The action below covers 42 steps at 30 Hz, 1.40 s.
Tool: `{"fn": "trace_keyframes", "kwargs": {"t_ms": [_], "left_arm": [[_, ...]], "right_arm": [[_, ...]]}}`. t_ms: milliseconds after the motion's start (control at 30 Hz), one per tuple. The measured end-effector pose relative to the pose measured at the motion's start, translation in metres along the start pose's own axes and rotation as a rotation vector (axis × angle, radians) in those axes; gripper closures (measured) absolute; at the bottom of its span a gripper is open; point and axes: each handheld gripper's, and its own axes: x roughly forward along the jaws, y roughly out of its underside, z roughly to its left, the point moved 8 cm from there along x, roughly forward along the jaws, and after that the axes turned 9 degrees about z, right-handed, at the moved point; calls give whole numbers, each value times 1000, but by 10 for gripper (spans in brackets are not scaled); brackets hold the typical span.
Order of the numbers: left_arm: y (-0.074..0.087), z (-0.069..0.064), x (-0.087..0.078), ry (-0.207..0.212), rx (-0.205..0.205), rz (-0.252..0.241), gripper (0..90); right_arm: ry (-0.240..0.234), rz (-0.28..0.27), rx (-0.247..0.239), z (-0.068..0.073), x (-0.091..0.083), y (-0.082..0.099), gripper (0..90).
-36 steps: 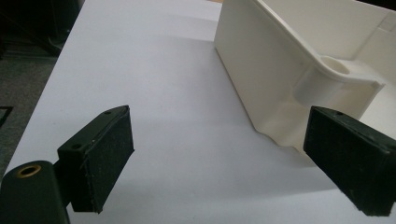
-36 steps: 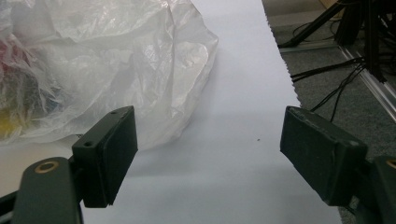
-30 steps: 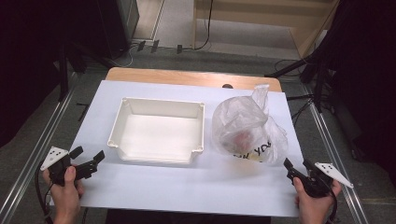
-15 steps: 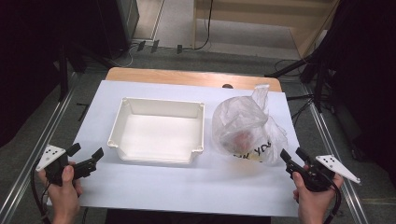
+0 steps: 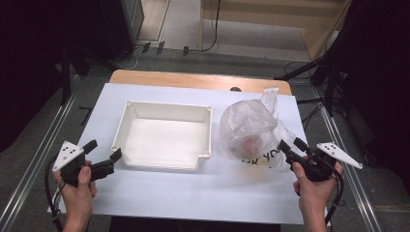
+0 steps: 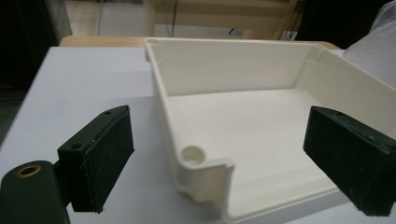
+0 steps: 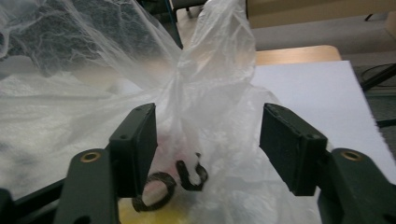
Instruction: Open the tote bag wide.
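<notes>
plastic bag [image 5: 251,130] touching, perhaps, right gripper [image 5: 290,147]

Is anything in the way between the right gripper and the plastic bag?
Nothing visible is. The right gripper is open at the bag's near edge, and in the right gripper view the bag sits straight ahead between the jaws. The tray is off to the bag's left.
</notes>
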Motion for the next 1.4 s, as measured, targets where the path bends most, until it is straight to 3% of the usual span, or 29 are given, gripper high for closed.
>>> {"fn": "trace_keyframes", "kwargs": {"t_ms": [100,200,400,433,467,567,600,767,833,867,1067,1200,1333,1400], "left_arm": [[-8,-10,7,9,13,-12,86],[-13,-20,15,39,9,-10,86],[-19,-51,35,101,46,5,86],[-19,-51,35,101,46,5,86],[-21,-63,41,127,54,12,86],[-22,-74,47,145,65,19,87],[-25,-91,53,173,77,24,87],[-28,-130,69,239,114,39,87],[-29,-136,72,250,116,41,87],[-28,-150,78,274,133,49,87],[-27,-181,91,323,168,68,87],[-26,-192,95,344,183,68,87],[-28,-204,95,395,171,65,87],[-30,-213,94,408,185,59,86]], "right_arm": [[5,16,29,5,10,-1,464],[2,28,26,6,14,1,487],[16,81,10,3,19,8,558],[16,81,10,3,19,8,558],[-5,100,24,3,21,12,597],[-21,118,20,3,22,15,657],[-38,127,11,5,23,18,706],[-56,136,18,6,24,24,846],[-68,142,17,7,24,27,887],[-74,141,13,8,24,28,900],[-91,132,5,11,22,32,900],[-95,111,-6,12,20,31,900],[-99,97,-1,14,18,30,900],[-100,88,-3,15,18,29,900]]}}
